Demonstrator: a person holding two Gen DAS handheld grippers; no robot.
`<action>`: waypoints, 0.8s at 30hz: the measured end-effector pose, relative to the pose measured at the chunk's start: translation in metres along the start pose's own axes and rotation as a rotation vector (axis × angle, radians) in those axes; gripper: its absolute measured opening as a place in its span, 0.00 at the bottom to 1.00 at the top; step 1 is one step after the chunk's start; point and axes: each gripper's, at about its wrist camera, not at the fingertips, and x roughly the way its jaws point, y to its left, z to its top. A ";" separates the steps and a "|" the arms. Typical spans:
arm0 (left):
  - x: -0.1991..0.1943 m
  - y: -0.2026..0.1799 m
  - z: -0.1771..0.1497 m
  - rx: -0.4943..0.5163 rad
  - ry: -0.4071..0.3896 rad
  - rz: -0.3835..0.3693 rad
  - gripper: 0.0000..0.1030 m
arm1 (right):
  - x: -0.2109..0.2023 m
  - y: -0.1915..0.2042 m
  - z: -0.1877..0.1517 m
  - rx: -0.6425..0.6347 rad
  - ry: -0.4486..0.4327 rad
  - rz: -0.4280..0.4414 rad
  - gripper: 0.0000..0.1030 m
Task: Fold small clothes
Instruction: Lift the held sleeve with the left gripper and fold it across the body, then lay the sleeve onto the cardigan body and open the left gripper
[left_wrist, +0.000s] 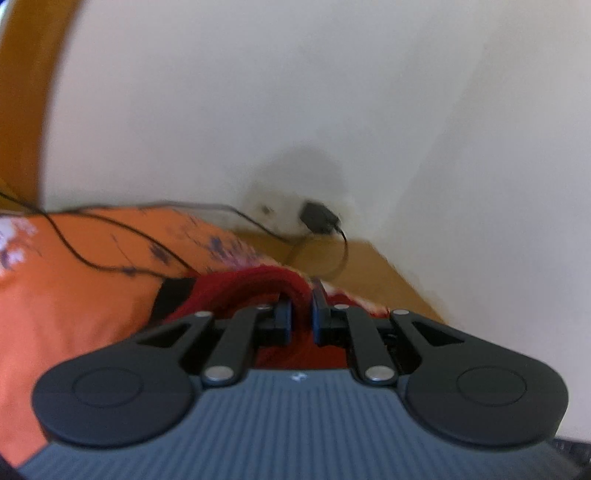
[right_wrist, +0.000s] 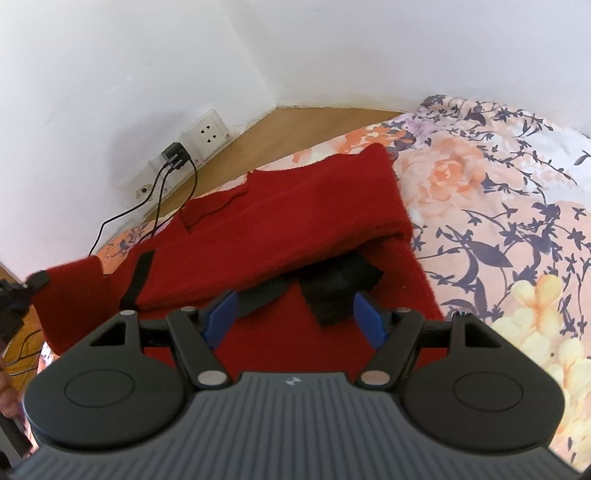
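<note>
Right wrist view: red garment (right_wrist: 295, 221) spread on floral bed (right_wrist: 498, 221), top layer folded over. Right tongs (right_wrist: 295, 317) released, hovering over hem at 6 o'clock. Left tongs (left_wrist: 301, 314) clenched on garment edge, lifting corner, likely for next fold.

The garment (right_wrist: 280, 229) is spread on the bed (right_wrist: 498, 221), with its far part folded over the near part; the wall socket (right_wrist: 207, 134) is set far left.

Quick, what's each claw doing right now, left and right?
Left claw: closed, pinching the red garment.
Right claw: open, holding nothing, above the red garment.
</note>
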 end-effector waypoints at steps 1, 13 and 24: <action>0.005 -0.003 -0.005 0.007 0.019 -0.004 0.11 | 0.000 -0.002 0.000 0.002 0.002 -0.001 0.74; 0.018 -0.013 -0.056 0.082 0.157 -0.010 0.14 | 0.015 -0.015 0.003 0.008 0.042 0.017 0.74; 0.009 -0.008 -0.067 0.107 0.250 -0.013 0.40 | 0.030 0.002 0.006 -0.029 0.095 0.080 0.74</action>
